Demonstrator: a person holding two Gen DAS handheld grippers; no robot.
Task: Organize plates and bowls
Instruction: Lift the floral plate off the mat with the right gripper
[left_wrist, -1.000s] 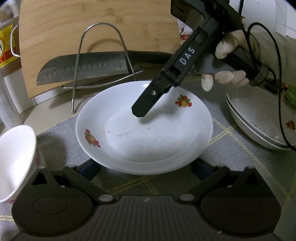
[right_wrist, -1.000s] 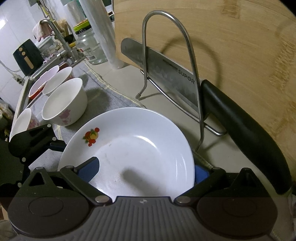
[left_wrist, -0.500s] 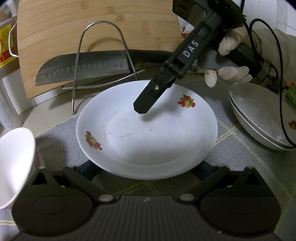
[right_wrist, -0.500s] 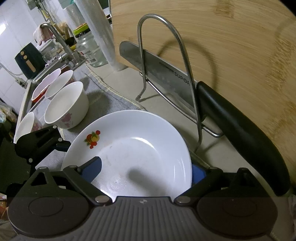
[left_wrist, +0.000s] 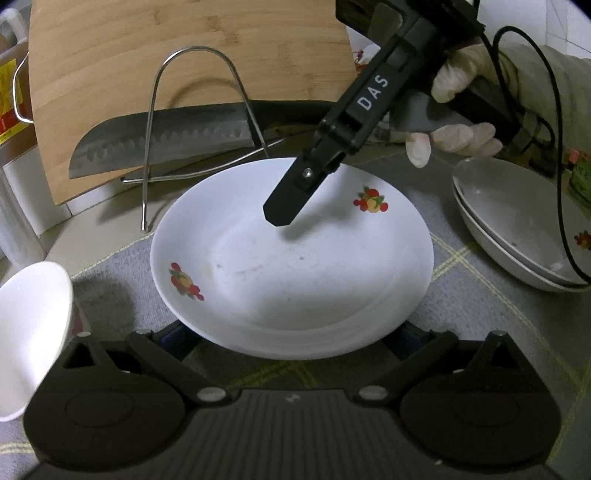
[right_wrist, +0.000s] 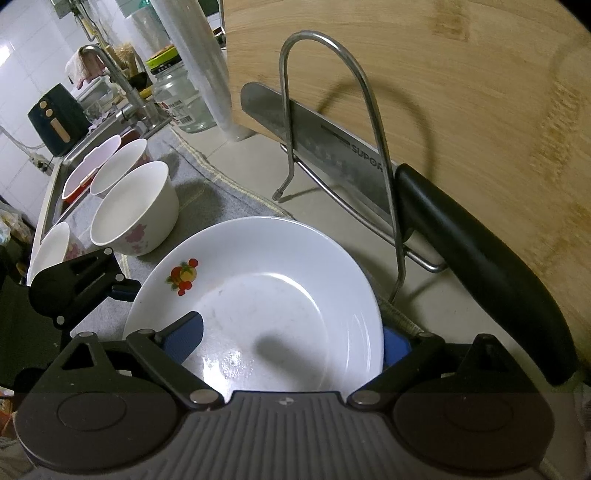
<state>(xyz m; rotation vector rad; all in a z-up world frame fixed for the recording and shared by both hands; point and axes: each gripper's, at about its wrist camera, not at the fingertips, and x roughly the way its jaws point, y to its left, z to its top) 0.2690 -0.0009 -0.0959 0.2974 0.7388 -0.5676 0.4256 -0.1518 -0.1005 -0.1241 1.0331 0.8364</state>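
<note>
Plates are the matter here: in the left wrist view a white plate (left_wrist: 291, 258) with two fruit motifs is seen on a grey checked cloth (left_wrist: 491, 321) spread over the bench, and a second rim showing just under its near edge suggests that it rests on another plate, though this cannot be told for certain. The left gripper (left_wrist: 291, 336) is held low before the plate's near edge; its fingertips are hidden under the rim, so whether its jaws are released or clenched cannot be told. From the upper right the right gripper (left_wrist: 286, 206) is reached in over the plate by a gloved hand (left_wrist: 461, 107), one black finger hanging above the plate's far half. Two stacked plates (left_wrist: 517, 236) are seen at the right, a white bowl (left_wrist: 29, 332) at the left. Behind, a knife (left_wrist: 162, 136) is held in a wire rack (left_wrist: 199, 110) against a wooden cutting board (left_wrist: 184, 48).

In the right wrist view the same plate (right_wrist: 266, 295) is seen between the blue pads (right_wrist: 184, 338) of the right gripper (right_wrist: 284, 343), whose jaws are spread wide, one pad over the plate's inside and the other outside its rim, with nothing pinched. A floral bowl (right_wrist: 136, 210) stands on the cloth to the left, with further bowls (right_wrist: 118, 162) beyond it beside a sink (right_wrist: 55, 184).
</note>
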